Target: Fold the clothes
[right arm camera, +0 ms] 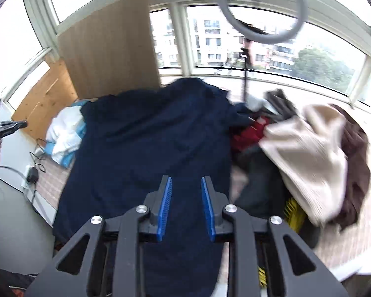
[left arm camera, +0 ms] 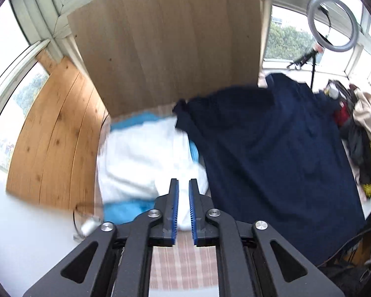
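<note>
A large navy garment lies spread on the checked table; it fills the middle of the right wrist view. A white and light blue garment lies bunched to its left and shows in the right wrist view. My left gripper hovers over the white garment's near edge, its jaws a narrow gap apart and empty. My right gripper is open above the navy garment's near part, with nothing between the fingers.
A pile of clothes, cream, brown, red and grey, lies at the right. A ring light on a stand rises behind it. Wood panels lean against the windows. A charger and cables lie at the left.
</note>
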A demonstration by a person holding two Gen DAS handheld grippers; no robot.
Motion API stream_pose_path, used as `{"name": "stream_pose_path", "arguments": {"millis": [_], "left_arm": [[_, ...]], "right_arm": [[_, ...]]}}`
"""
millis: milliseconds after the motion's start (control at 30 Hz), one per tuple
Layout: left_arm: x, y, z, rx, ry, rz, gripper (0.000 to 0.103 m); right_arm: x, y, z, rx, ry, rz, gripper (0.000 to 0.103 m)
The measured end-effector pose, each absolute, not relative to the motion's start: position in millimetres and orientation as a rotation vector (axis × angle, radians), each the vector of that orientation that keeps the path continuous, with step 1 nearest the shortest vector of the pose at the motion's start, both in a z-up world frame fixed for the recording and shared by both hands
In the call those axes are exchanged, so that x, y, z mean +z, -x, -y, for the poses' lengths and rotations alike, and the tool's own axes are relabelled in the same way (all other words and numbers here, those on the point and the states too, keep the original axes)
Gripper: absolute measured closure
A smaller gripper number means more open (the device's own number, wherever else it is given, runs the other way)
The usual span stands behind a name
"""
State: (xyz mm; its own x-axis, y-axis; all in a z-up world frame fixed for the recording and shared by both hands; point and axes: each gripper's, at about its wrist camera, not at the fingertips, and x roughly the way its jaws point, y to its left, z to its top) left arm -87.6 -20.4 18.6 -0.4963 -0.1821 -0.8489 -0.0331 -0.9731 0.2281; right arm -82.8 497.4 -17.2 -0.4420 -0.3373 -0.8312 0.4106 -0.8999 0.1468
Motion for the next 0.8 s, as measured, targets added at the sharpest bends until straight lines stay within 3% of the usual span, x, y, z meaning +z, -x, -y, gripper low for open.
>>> {"name": "stream_pose_path", "arguments": {"millis": [367,633,800], "left_arm": [[-53,219,36,-2.607,-1.725,0.322,0.078],[-116,288,57,-2.474,-1.815,0.337,0.073],[-140,309,64,-2.445,-1.877,0.254,0.070]], "right_arm": [[-84,183,-381,-2.232,-1.498,-0.088,0.078],[-117,236,-334,-2.172,-1.532,-0.176,0.078],[-151,283,-319,-2.127,-1.559,-0.155,0.078]]}}
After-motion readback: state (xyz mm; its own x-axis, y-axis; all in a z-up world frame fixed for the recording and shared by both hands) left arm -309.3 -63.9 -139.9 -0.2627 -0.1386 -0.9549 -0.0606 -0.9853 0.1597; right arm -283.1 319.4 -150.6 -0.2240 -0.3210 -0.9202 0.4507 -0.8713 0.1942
